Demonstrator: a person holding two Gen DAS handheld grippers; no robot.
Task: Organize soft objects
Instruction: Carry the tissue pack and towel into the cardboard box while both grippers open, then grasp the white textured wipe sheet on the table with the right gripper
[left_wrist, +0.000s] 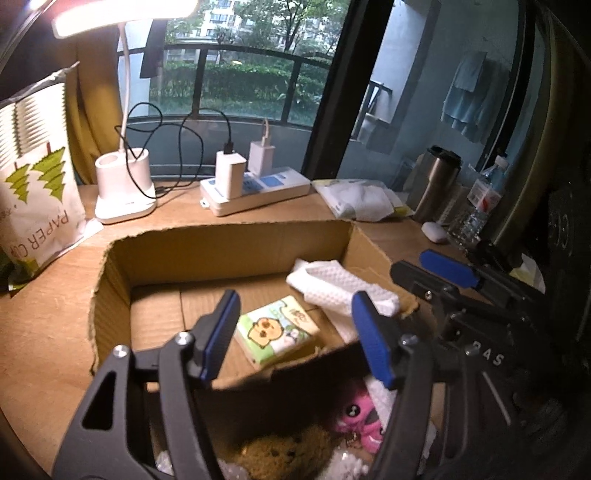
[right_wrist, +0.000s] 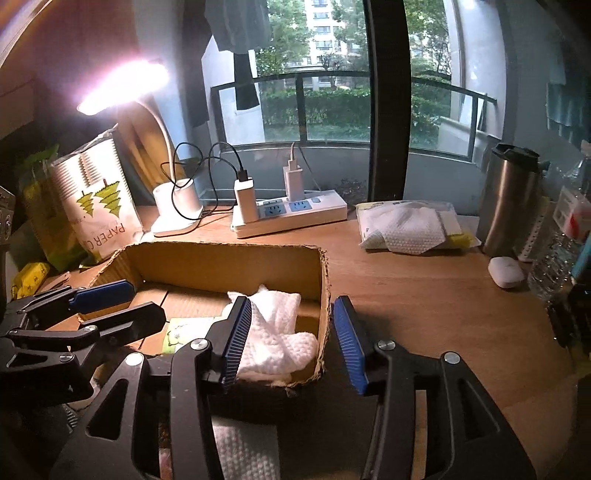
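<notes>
An open cardboard box (left_wrist: 229, 240) (right_wrist: 221, 262) stands on the wooden desk. Inside lie a tissue pack with a cartoon print (left_wrist: 277, 334) (right_wrist: 184, 328) and a crumpled white cloth (left_wrist: 332, 284) (right_wrist: 273, 332). My left gripper (left_wrist: 294, 301) (right_wrist: 129, 301) hovers open over the box's near edge, its blue pads touching nothing. My right gripper (right_wrist: 291, 306) (left_wrist: 436, 273) is open too, straddling the box's right wall beside the cloth. Closer to me, a darker container holds a pink plush toy (left_wrist: 356, 417), a brown fuzzy piece (left_wrist: 280, 450) and a white cloth (right_wrist: 243, 450).
Behind the box stand a lit desk lamp (left_wrist: 123, 184), a power strip with chargers (right_wrist: 291, 216) and a bag of paper cups (left_wrist: 33, 206). To the right are a pack of wipes (right_wrist: 402, 225), a steel tumbler (right_wrist: 511, 199), a white earbud case (right_wrist: 506, 271) and a water bottle (left_wrist: 480, 199).
</notes>
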